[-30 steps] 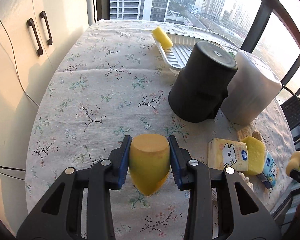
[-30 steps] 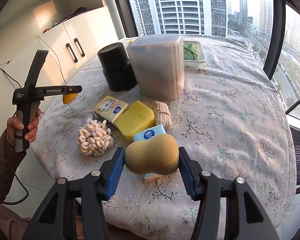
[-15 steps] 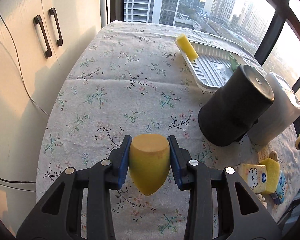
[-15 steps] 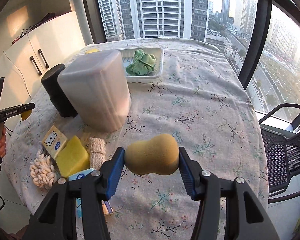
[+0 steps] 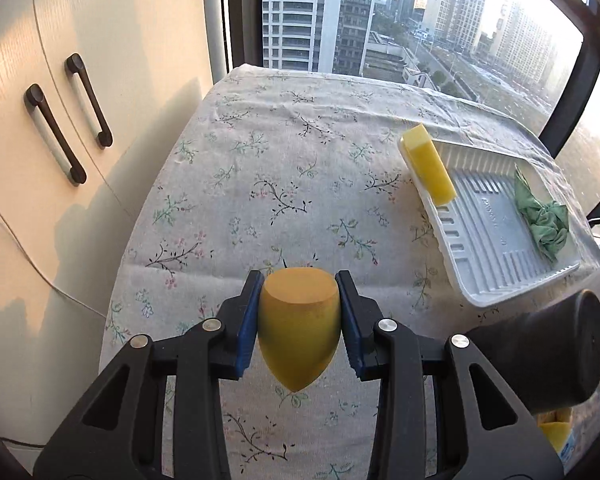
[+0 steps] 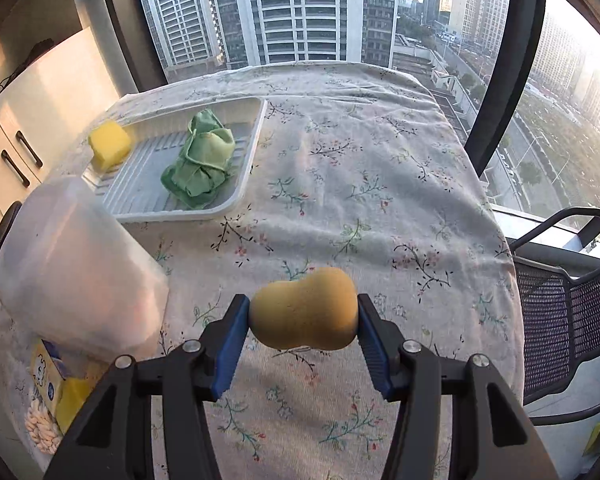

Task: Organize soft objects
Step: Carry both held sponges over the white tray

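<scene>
My left gripper (image 5: 299, 316) is shut on a yellow teardrop sponge (image 5: 298, 328), held above the floral tablecloth. My right gripper (image 6: 303, 320) is shut on a tan gourd-shaped sponge (image 6: 304, 314), also above the cloth. A white ribbed tray (image 5: 496, 220) lies ahead to the right in the left wrist view and ahead to the left in the right wrist view (image 6: 140, 188). It holds a yellow block sponge (image 5: 430, 164) (image 6: 109, 144) on its rim and a crumpled green cloth (image 5: 542, 216) (image 6: 200, 164).
A black cylinder (image 5: 540, 356) and a frosted white container (image 6: 72, 268) stand near the tray. A packaged sponge (image 6: 50, 376), a yellow sponge (image 6: 70, 400) and a knotted white scrubber (image 6: 40, 428) lie at the near left. Cabinet doors (image 5: 60, 128) stand left; a mesh chair (image 6: 560, 320) right.
Both grippers have moved forward toward the tray with their sponges still held. The tray looks larger and nearer in both views; the pile of loose sponges has slid out toward the edges.
</scene>
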